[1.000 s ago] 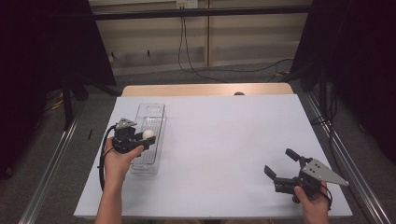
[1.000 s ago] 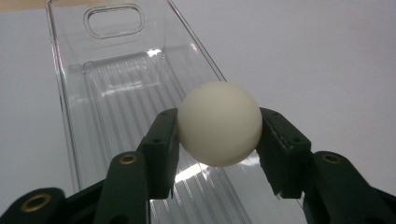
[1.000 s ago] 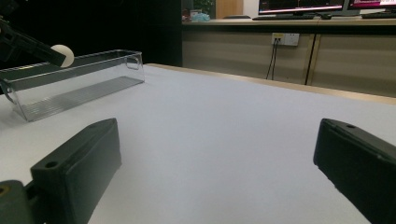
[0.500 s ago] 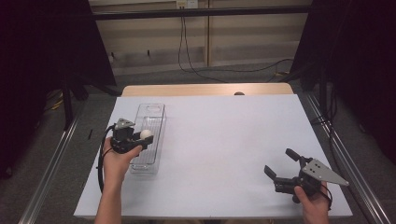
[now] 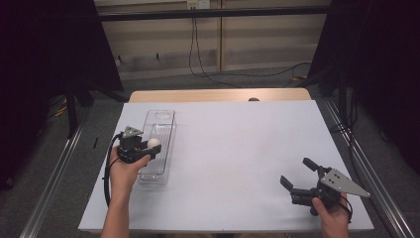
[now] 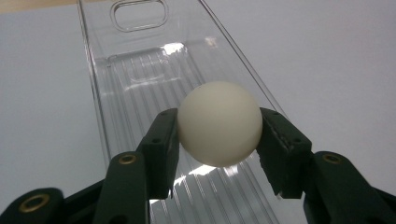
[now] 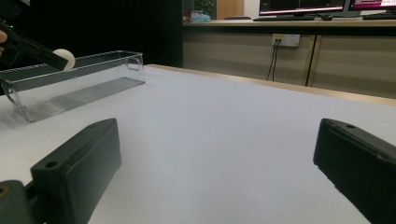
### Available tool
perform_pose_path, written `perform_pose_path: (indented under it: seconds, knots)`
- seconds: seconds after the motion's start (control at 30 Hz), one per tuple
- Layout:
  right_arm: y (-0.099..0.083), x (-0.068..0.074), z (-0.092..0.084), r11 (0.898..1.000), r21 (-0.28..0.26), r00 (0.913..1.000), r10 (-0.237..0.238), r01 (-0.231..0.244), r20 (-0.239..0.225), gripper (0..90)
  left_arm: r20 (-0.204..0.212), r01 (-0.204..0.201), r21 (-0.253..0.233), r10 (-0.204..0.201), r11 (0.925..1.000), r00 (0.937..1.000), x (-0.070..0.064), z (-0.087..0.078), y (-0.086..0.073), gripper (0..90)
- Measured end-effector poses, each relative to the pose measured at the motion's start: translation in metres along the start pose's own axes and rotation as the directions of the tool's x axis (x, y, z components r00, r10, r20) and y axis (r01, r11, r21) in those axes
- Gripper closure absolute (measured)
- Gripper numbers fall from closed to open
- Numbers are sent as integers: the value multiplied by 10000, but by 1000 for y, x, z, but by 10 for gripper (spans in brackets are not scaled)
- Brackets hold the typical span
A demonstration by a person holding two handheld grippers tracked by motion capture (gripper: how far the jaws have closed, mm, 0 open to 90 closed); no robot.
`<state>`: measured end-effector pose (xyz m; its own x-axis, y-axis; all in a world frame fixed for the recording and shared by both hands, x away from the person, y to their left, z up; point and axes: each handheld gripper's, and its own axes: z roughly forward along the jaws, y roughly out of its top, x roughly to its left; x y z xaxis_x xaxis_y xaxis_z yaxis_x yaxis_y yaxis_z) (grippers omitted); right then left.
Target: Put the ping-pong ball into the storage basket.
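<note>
One white ball (image 6: 219,122) is clamped between the two black jaws of the left gripper (image 5: 148,150), held over the near half of the clear tray (image 6: 140,84), above its ribbed floor and not touching it. The right gripper (image 5: 300,175) stands wide open with nothing in it, well apart from the tray toward the table's (image 5: 237,148) near right corner.

Risks, as judged: the ball is smooth and round, gripped only at its two sides, so a slight easing of the jaws could let it slip. Released from this height, it may bounce on the hard tray floor and roll toward the far end or over the low wall. A knock from the gripper could shift the light tray.

Hard to make out: the gap between ball and tray floor, the tray's near end wall behind the jaws, and how firmly the jaws bite.
</note>
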<state>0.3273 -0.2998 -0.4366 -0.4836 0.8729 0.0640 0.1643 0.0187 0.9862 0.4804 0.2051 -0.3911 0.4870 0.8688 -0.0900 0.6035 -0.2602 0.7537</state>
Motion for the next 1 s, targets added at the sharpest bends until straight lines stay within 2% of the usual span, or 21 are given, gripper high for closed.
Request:
perform_pose_path:
  seconds: [0.1,0.2,0.33,0.47,0.57,0.87,1.0]
  knots:
    - [0,1,0,10000,5,10000,31,-31,3,5,-73,-169,91,170,9998,9998,2,1,-1,506]
    - [0,0,0,10000,16,10000,-30,30,-25,5,-86,-86,89,87,9999,9999,2,2,-1,506]
    - [0,0,0,10000,-13,10000,38,-38,6,5,-171,-207,190,211,9996,9996,2,2,-2,506]
    - [0,1,1,10000,7,10000,34,-34,-78,5,-236,-188,217,193,9996,9995,2,3,-3,506]
    - [0,0,1,10000,15,10000,-55,55,-71,5,-295,-15,105,18,9999,9996,2,4,-4,506]
    - [0,1,1,10000,2,10000,0,0,-70,5,-447,-141,249,152,9996,9989,4,6,-5,506]
    - [0,1,1,10000,2,9999,-52,52,-103,5,-552,-50,174,60,9998,9985,4,7,-5,504]
